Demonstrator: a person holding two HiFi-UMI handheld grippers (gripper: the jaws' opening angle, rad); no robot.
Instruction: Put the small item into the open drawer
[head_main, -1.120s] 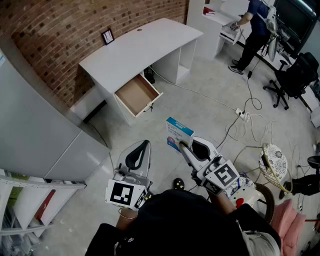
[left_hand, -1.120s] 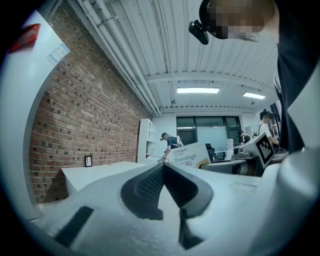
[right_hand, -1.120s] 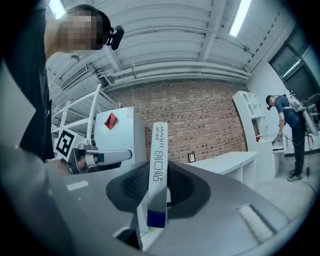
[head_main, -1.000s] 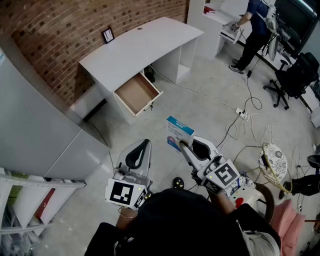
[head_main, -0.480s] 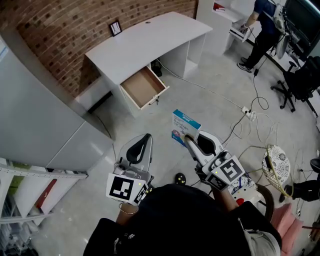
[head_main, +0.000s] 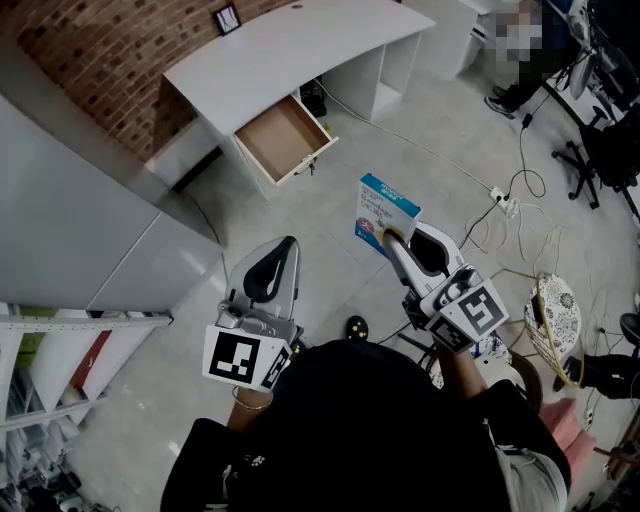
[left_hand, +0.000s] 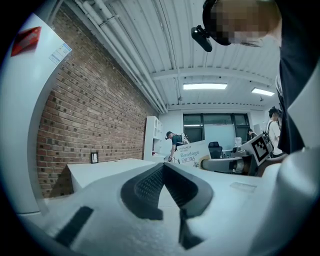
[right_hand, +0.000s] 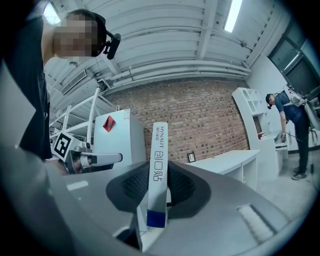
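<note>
right tool (head_main: 390, 240) still clamps the bandage box (head_main: 383, 208), drawer (head_main: 280, 140) now higher in view.

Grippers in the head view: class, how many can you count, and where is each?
2. The left gripper sits lower left, fingers together and empty. The right gripper sits right of centre, clamping the blue-and-white bandage box. Neither is hidden.

Floor: grey concrete (head_main: 330, 215), under both grippers.
Desk: white (head_main: 290, 50), standing on the floor well ahead of the left gripper (head_main: 288, 243), against the brick wall (head_main: 100, 60); its drawer (head_main: 262, 150) is pulled open toward the grippers.
On desk: small frame (head_main: 227, 17), at the far edge.
Cables: loose on the floor (head_main: 530, 160), ahead and right of the right gripper (head_main: 386, 240), with a power strip (head_main: 503, 203).
Cabinet: white (head_main: 80, 200), left of the left gripper.
</note>
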